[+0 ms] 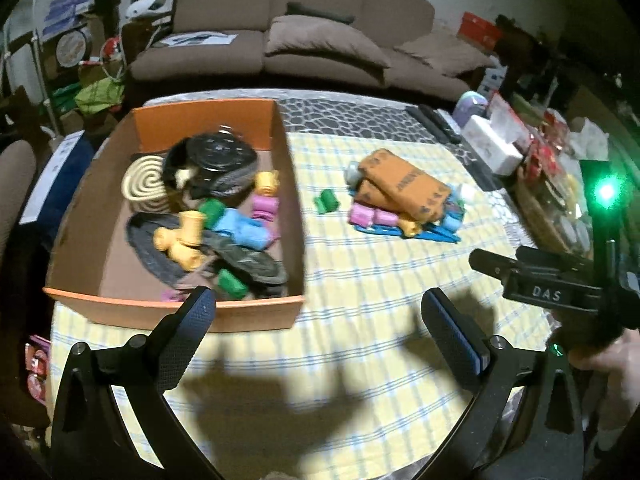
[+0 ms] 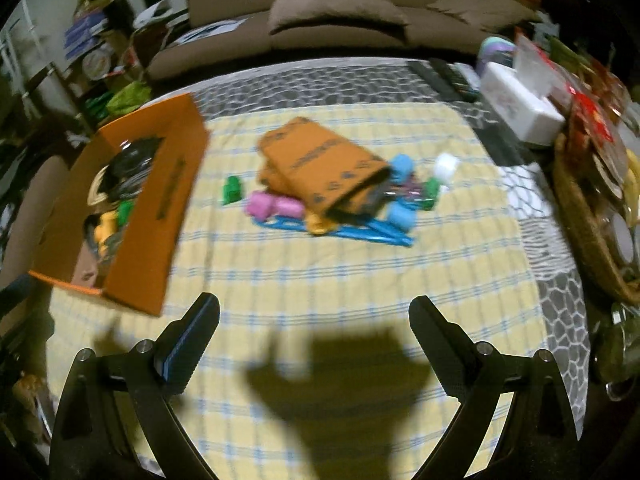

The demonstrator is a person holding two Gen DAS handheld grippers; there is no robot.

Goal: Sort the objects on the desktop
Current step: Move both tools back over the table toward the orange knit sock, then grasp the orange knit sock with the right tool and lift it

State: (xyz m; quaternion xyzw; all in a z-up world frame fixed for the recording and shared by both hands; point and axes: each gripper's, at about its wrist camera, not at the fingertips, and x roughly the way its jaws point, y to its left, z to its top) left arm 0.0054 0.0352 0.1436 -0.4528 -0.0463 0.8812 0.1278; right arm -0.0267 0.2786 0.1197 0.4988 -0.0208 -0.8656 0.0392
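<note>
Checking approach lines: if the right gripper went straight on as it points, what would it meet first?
Probably the bare checked cloth short of the pile; farther along that line lies the orange pouch. The right gripper has open, empty jaws. Depth is unclear.

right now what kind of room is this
Probably a home living room: a brown sofa with cushions stands behind a cloth-covered table, with cluttered shelves at one side.
</note>
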